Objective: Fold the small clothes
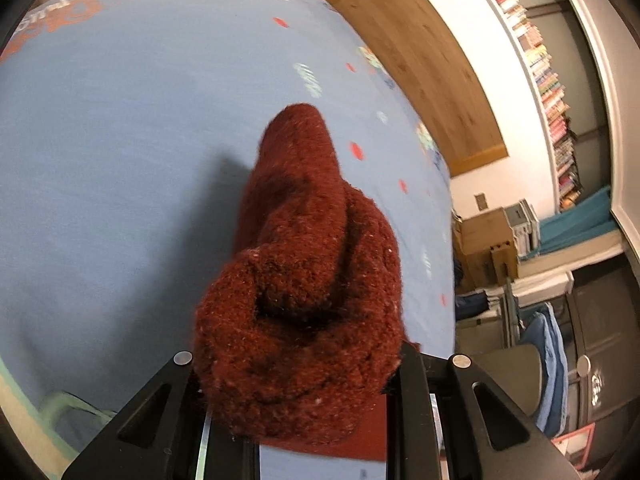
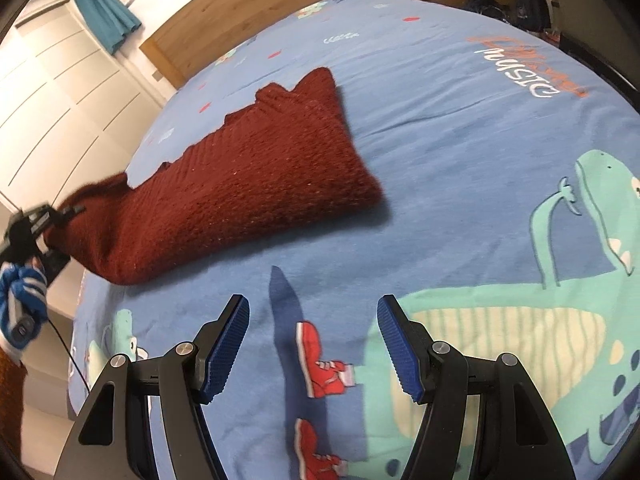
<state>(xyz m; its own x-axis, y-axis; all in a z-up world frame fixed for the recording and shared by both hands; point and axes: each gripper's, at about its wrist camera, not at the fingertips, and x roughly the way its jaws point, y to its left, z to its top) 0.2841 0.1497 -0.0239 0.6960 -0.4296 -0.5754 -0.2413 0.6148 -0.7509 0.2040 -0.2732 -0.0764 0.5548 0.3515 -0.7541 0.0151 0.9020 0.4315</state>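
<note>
A dark red knitted garment (image 2: 256,172) lies stretched across the blue bedspread (image 2: 460,128). My left gripper (image 1: 300,364) is shut on one bunched end of the garment (image 1: 304,288) and holds it lifted above the bed; that gripper also shows at the left edge of the right wrist view (image 2: 44,220). My right gripper (image 2: 314,344) is open and empty. It hovers over the bedspread near the printed red shoes, a little short of the garment's near edge.
The bedspread has a green dinosaur print (image 2: 520,340) and orange lettering (image 2: 528,68). A wooden headboard (image 2: 248,12) stands at the far side. White wardrobe doors (image 2: 60,80) are at the left. Boxes and shelves (image 1: 496,248) stand beside the bed.
</note>
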